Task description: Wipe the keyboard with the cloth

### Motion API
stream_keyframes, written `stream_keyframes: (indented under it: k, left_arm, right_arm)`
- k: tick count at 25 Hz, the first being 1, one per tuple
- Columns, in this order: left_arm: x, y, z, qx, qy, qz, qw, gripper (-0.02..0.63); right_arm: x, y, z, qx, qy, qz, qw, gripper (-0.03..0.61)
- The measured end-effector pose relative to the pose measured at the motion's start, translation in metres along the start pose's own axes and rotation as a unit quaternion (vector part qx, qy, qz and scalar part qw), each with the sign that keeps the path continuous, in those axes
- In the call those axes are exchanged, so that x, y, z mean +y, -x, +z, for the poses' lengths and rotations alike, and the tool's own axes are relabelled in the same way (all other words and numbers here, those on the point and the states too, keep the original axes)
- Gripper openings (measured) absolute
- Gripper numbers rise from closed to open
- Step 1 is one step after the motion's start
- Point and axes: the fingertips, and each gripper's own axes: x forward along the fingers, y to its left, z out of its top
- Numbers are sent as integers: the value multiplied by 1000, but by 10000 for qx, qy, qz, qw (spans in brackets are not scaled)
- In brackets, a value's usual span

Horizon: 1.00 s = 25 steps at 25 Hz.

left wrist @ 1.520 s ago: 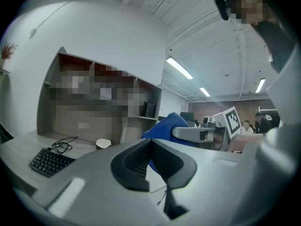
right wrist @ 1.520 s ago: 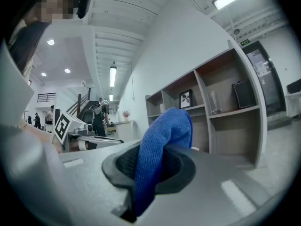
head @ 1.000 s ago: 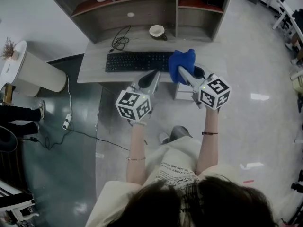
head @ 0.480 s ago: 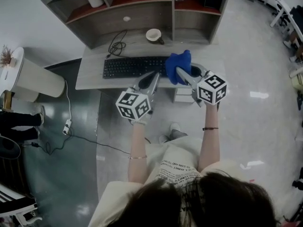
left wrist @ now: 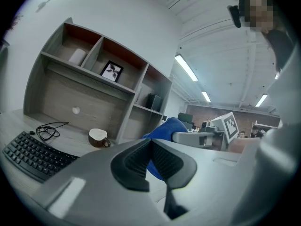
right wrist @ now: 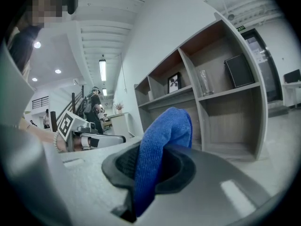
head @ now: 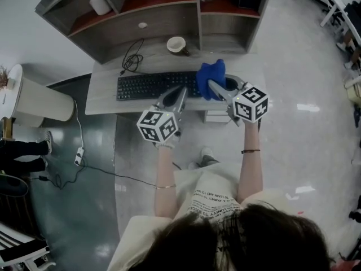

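- The right gripper [head: 214, 87] pinches a fuzzy blue cloth [head: 210, 72] at the right end of the black keyboard [head: 146, 86].
- The left gripper [head: 180, 92], jaws pressed together and empty, hovers just beside it.

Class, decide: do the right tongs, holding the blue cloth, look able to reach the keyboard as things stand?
Probably yes: the right tongs hold the blue cloth at the right end of the keyboard, nothing visibly between.
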Motion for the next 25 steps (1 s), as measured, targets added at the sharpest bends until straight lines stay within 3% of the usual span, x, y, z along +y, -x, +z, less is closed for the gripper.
stream_keyframes:
  k: [16, 25]
  left_arm:
    - [13, -30, -27, 367, 312, 83, 9988, 2]
    - [33, -38, -47, 756, 451, -283, 9957, 2]
  right_arm:
    - [-40, -17, -38, 628, -241, -212, 9975, 58]
    - [-51, -38, -67, 1103, -414, -667, 9908, 58]
